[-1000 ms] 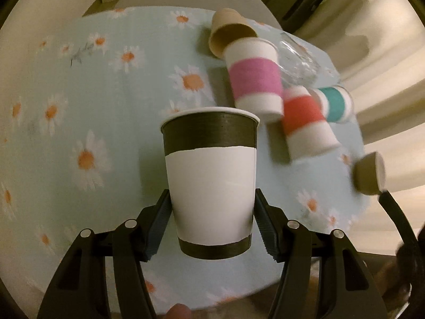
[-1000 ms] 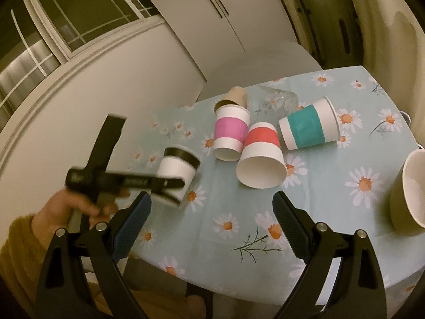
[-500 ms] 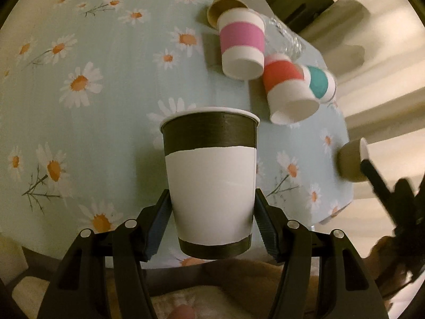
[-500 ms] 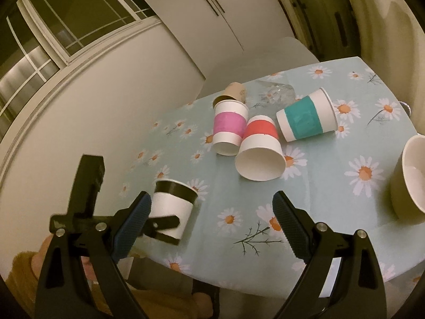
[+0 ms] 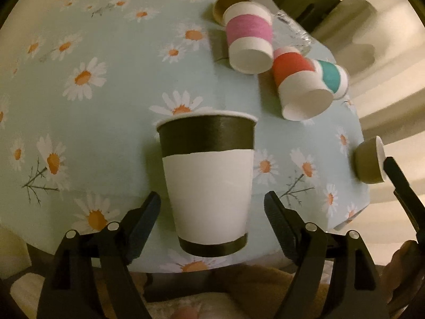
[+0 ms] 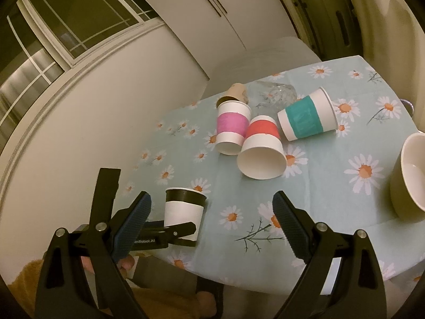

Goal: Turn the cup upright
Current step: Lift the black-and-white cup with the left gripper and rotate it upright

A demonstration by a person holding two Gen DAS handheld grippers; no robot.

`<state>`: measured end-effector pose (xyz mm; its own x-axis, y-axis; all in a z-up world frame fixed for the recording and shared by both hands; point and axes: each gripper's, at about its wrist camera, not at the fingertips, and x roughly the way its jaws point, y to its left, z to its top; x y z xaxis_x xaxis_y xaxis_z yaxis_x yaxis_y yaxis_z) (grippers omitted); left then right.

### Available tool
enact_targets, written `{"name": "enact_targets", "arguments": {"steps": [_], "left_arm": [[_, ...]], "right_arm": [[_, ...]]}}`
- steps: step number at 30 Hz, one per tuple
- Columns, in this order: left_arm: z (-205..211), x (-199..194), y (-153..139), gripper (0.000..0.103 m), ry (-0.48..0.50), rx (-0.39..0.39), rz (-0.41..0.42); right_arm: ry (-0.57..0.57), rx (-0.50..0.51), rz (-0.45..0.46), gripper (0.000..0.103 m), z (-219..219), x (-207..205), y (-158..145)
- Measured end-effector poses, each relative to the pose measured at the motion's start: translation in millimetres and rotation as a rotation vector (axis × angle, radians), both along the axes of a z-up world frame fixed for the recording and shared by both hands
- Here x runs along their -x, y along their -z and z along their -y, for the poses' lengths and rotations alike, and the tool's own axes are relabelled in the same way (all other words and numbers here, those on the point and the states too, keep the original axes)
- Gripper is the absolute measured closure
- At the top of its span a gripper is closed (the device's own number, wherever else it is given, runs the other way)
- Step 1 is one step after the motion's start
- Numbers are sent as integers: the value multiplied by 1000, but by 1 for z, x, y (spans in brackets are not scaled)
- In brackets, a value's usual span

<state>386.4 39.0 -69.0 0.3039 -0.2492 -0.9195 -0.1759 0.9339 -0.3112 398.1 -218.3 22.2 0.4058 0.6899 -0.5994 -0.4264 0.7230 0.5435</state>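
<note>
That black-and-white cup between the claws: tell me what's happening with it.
A person holds a claw in each hand. The left claw is open around the black-and-white cup, which stands upright near the edge of the daisy tablecloth; its fingers are clear of the cup's sides. The right claw hangs open and empty. The pink-banded cup, red-banded cup and teal-banded cup lie tipped over.

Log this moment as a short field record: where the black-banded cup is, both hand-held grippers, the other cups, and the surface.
black-banded cup: upright, mouth up, near the table's front edge
left hand-held gripper: open, fingers either side of the cup with visible gaps
right hand-held gripper: open, empty, above the table
pink-banded cup: on its side
red-banded cup: on its side, mouth toward the camera
teal-banded cup: on its side
surface: daisy tablecloth
</note>
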Motion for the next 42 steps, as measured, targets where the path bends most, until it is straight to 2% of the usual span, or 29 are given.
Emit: {"name": "enact_targets", "arguments": {"steps": [6, 12, 17, 22, 28, 31, 34, 37, 42], "left_arm": [[4, 10, -18, 24, 23, -2, 57], [1, 42, -40, 24, 54, -78, 164], [-9, 69, -53, 24, 31, -62, 241], [-16, 98, -56, 24, 1, -25, 309], [-26, 123, -47, 24, -33, -54, 379], [-36, 130, -38, 24, -40, -11, 381], [-47, 135, -33, 24, -24, 0, 378], [-61, 141, -28, 24, -39, 55, 363], [-69, 150, -29, 24, -23, 83, 354]], "right_arm": [[-3, 11, -10, 11, -1, 1, 5], [2, 24, -18, 11, -1, 3, 8], [1, 67, -16, 11, -8, 4, 14], [-24, 108, 4, 11, -17, 12, 20], [-64, 182, 15, 11, -34, 21, 32], [-81, 206, 2, 11, -44, 20, 40], [-100, 213, -27, 11, -55, 19, 46], [-127, 239, -40, 11, -71, 21, 51], [-154, 231, -112, 11, -95, 17, 58]]}}
